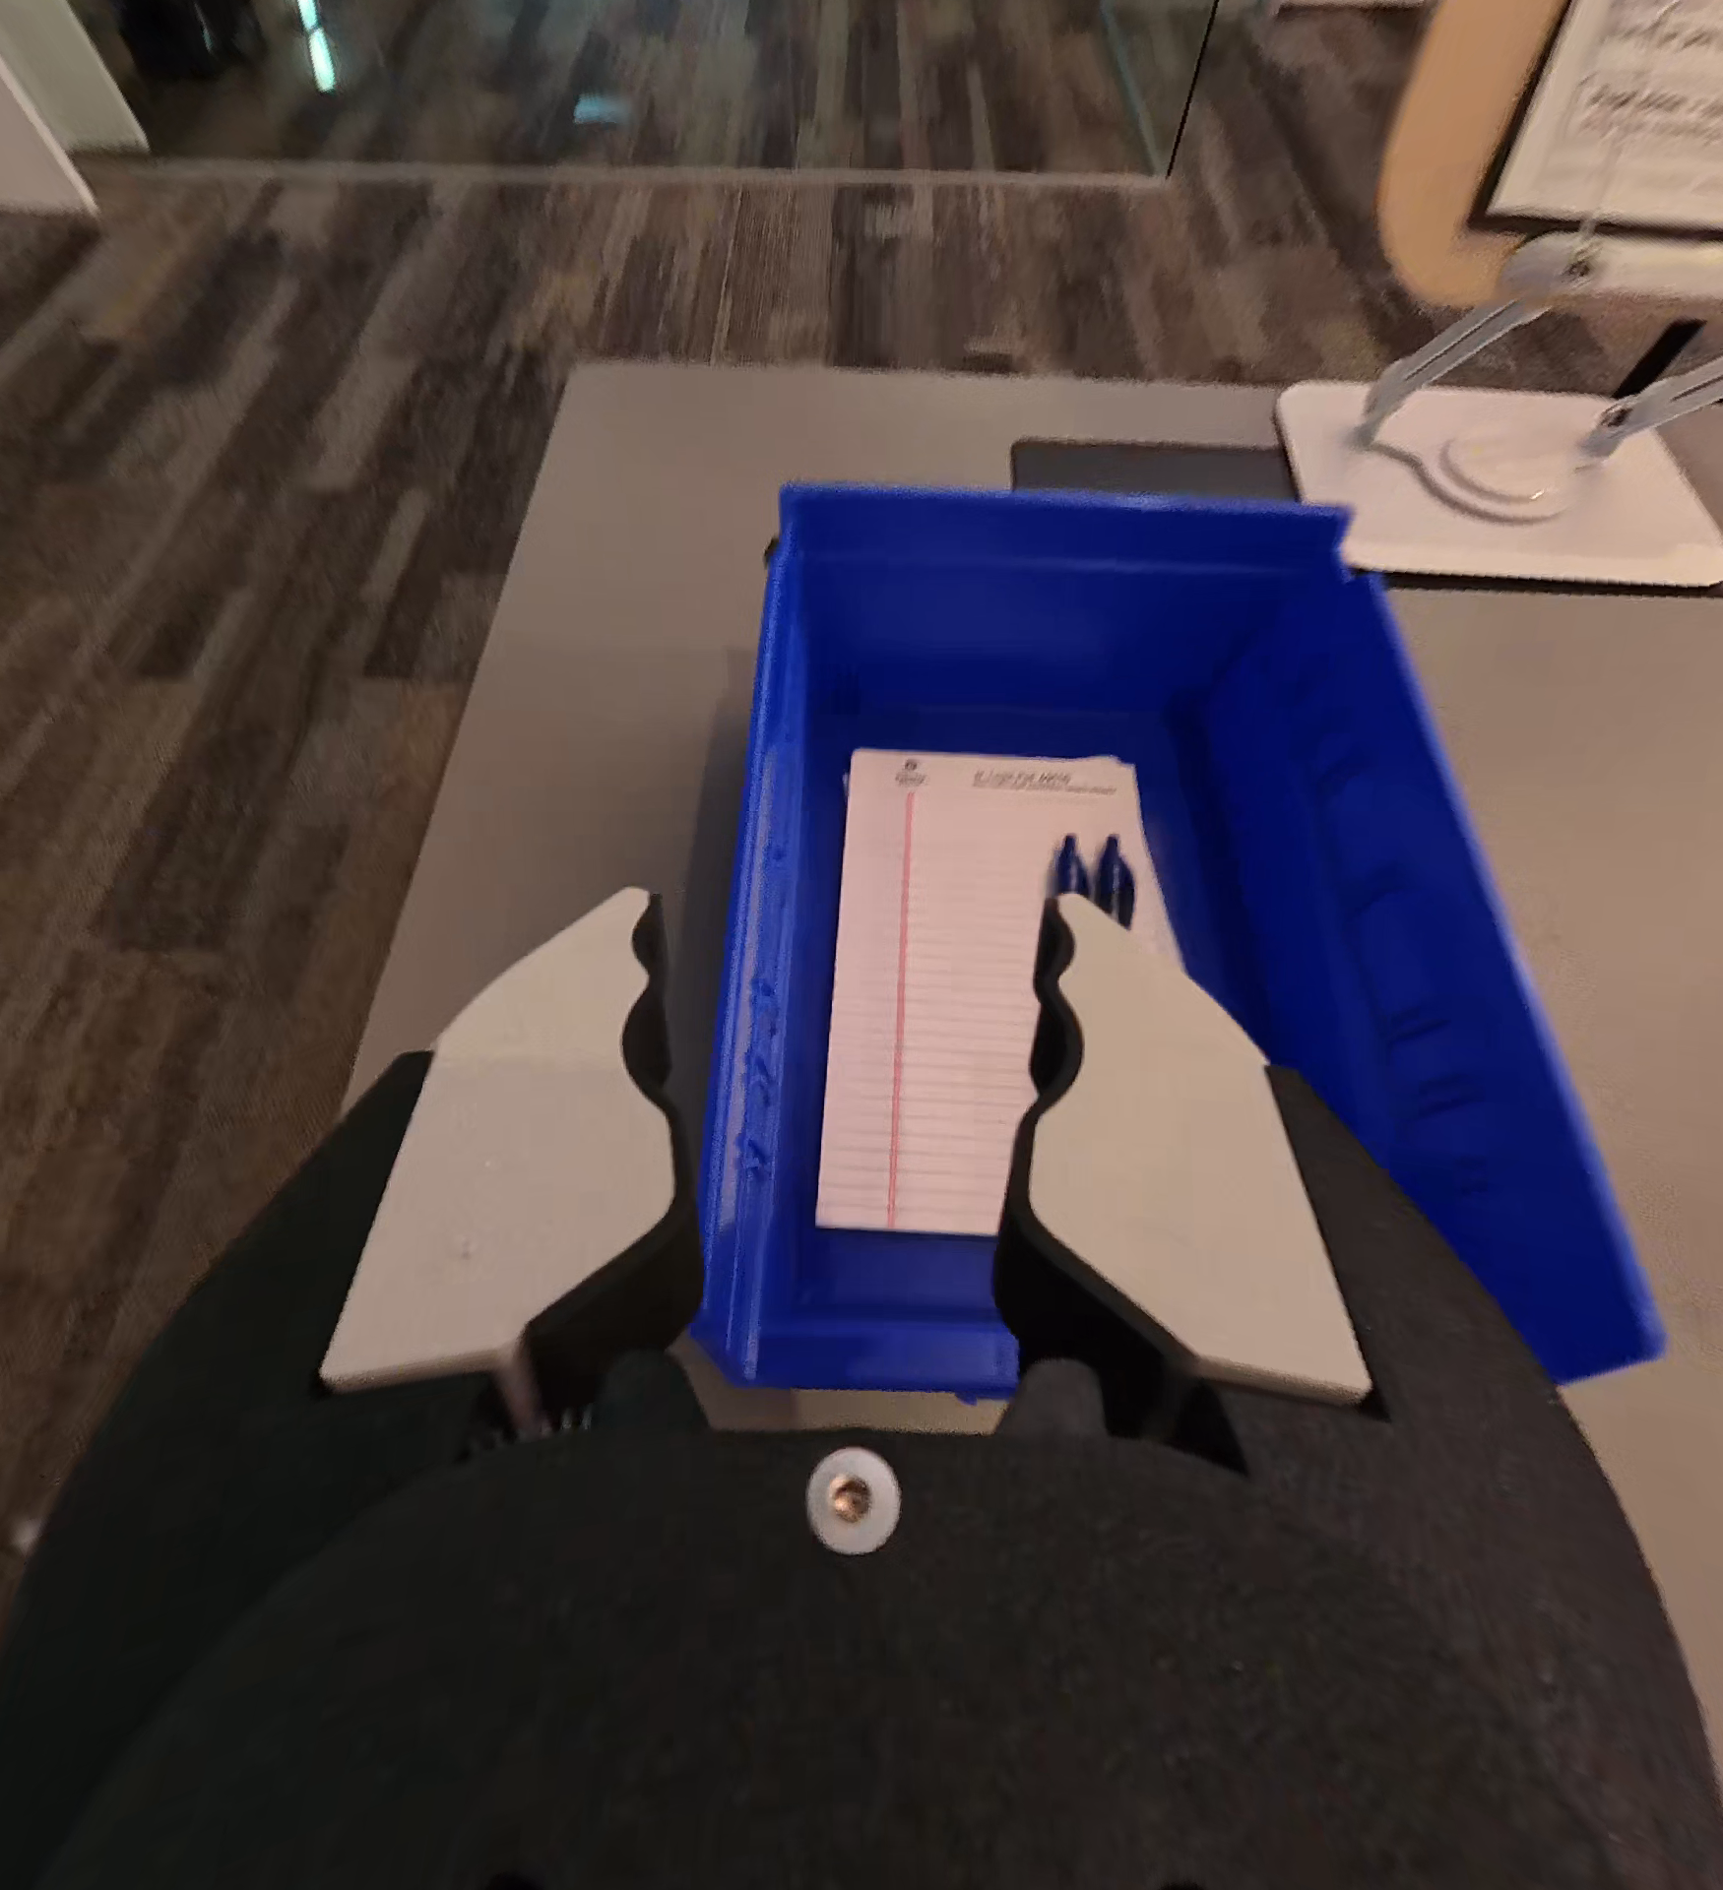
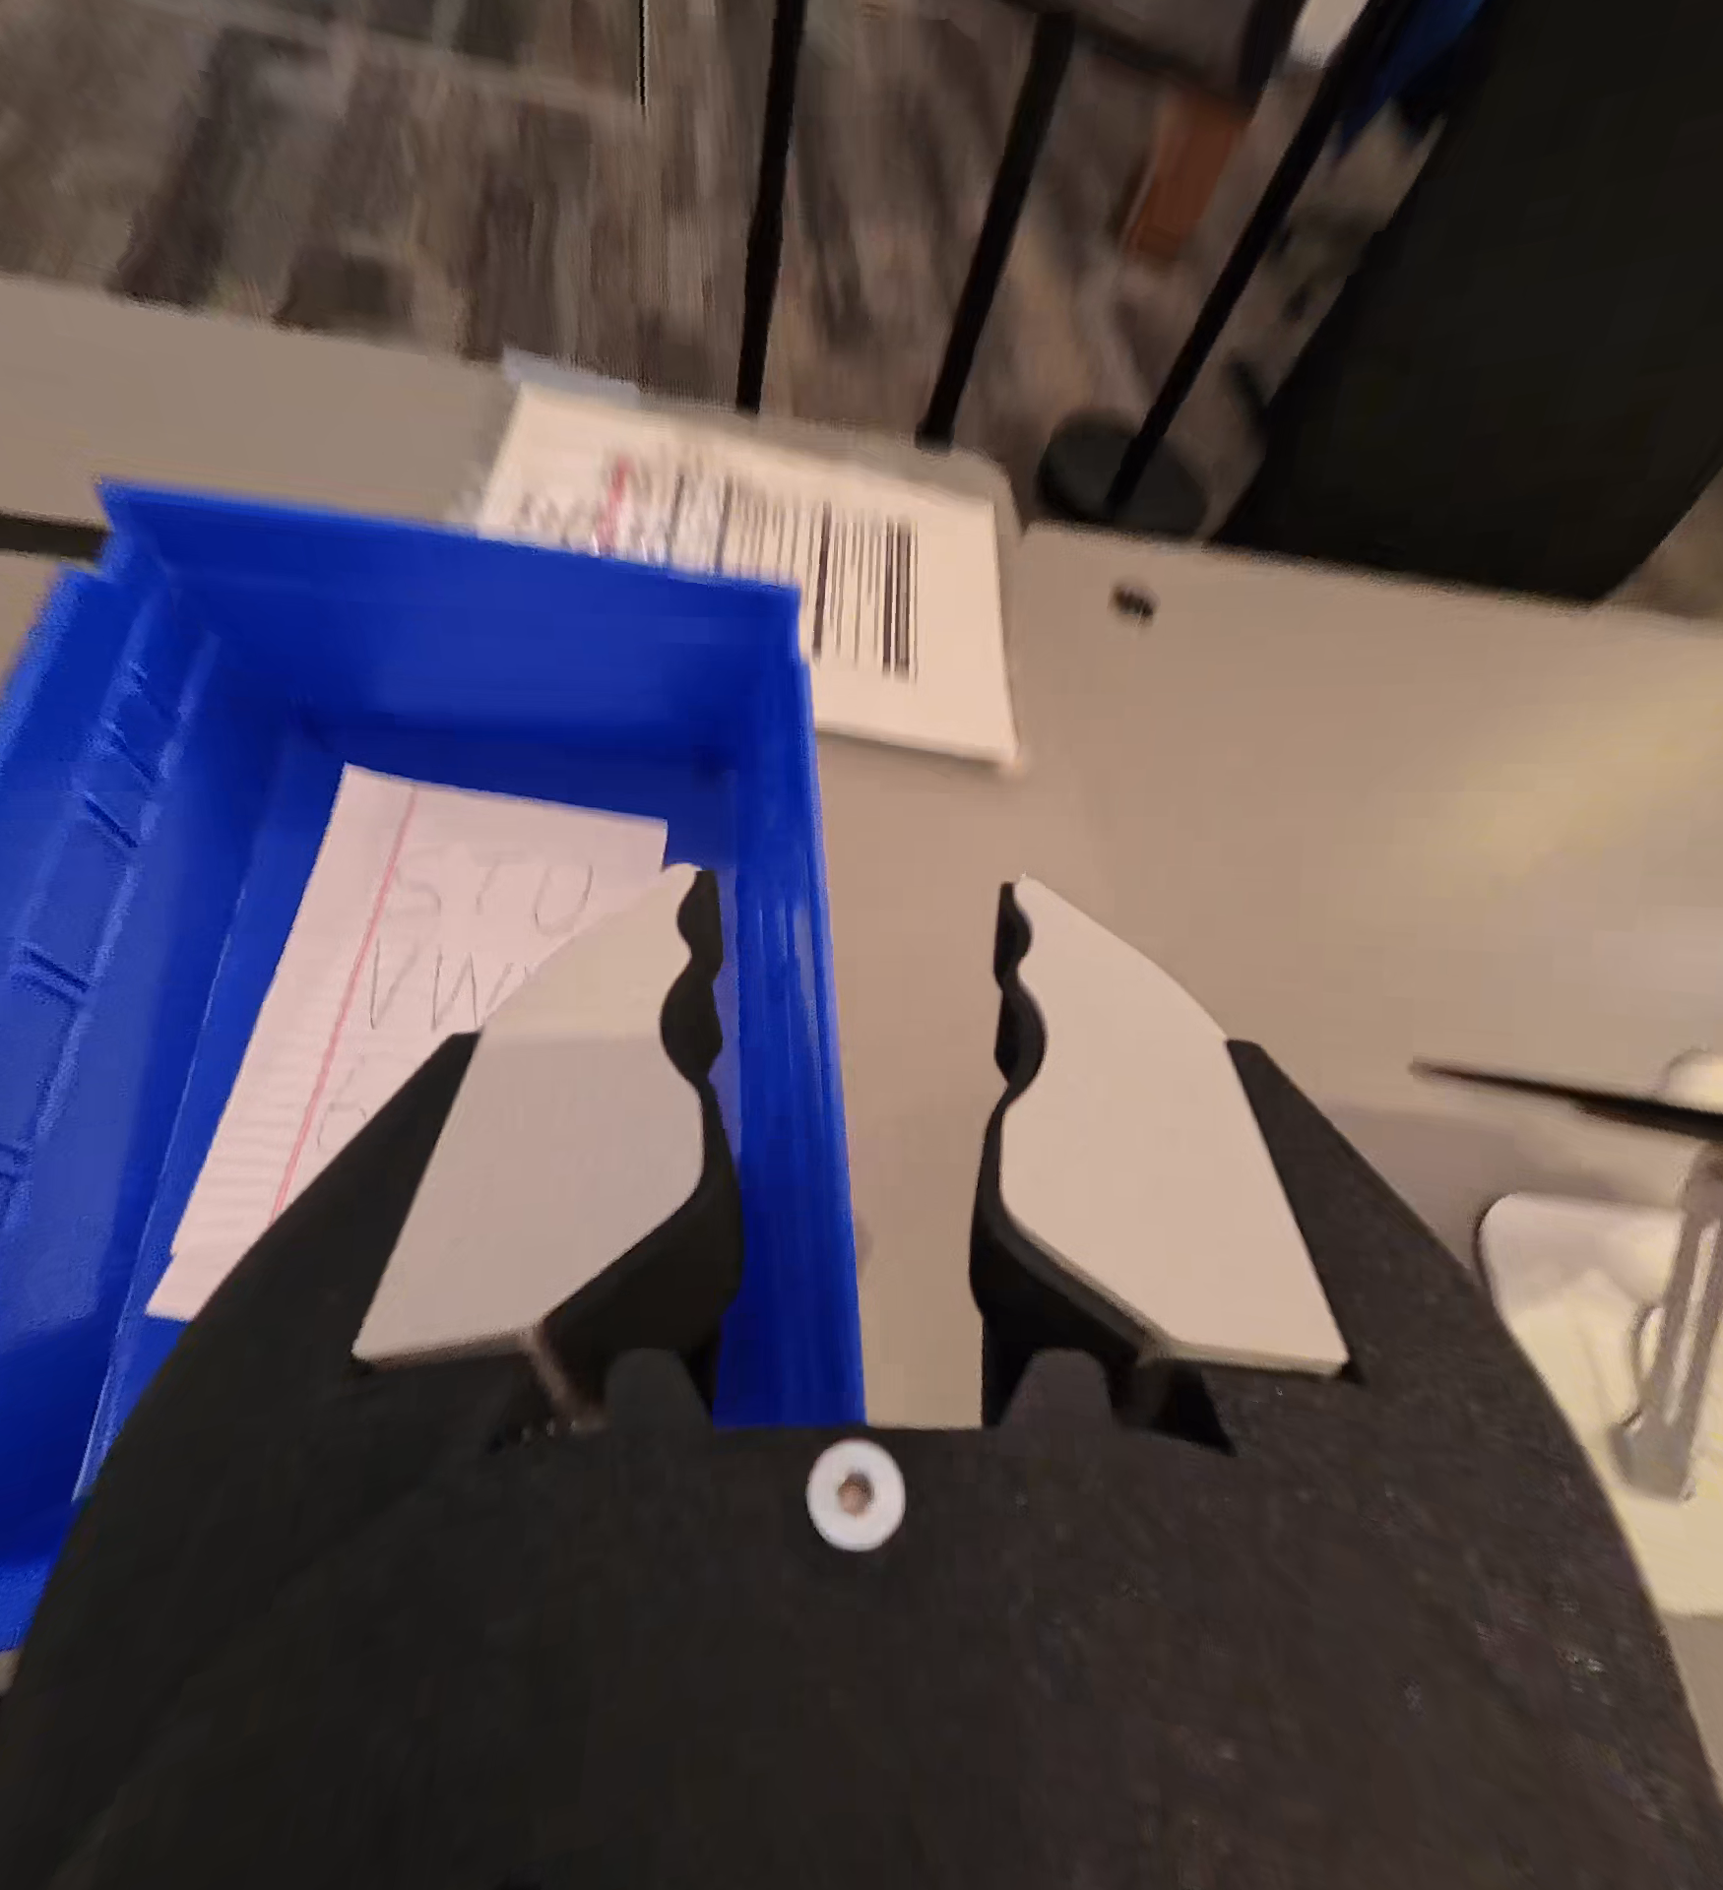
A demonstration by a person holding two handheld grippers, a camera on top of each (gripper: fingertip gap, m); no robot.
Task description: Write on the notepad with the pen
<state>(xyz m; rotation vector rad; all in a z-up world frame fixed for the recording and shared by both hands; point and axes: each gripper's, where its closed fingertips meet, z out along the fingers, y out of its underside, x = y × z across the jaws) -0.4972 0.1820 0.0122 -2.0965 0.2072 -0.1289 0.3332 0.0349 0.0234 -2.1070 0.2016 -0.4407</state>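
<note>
A blue plastic bin point(image 1: 1042, 532) stands on the grey table point(image 1: 1604, 818). A white lined notepad point(image 1: 939, 1023) lies flat inside it, with two blue pens point(image 1: 1088, 869) on its right side. My left gripper point(image 1: 852, 910) is open and empty, held above the bin's near left wall; its right finger hides the pens' lower ends. In the right wrist view, a blue bin point(image 2: 428, 573) holds a lined notepad point(image 2: 530, 849) with handwriting on it. My right gripper point(image 2: 857, 885) is open and empty, straddling that bin's right wall. No pen shows in that view.
A white stand base point(image 1: 1502, 481) and a dark mat point(image 1: 1144, 465) lie behind the bin. The table's left edge drops to carpeted floor point(image 1: 172, 716). A white sheet with a barcode point(image 2: 837, 583) lies behind the bin. Black stand legs point(image 2: 1123, 481) and another white base point(image 2: 1604, 1381) stand at the right. Across from one pair of fingers to the other is roughly 85 cm.
</note>
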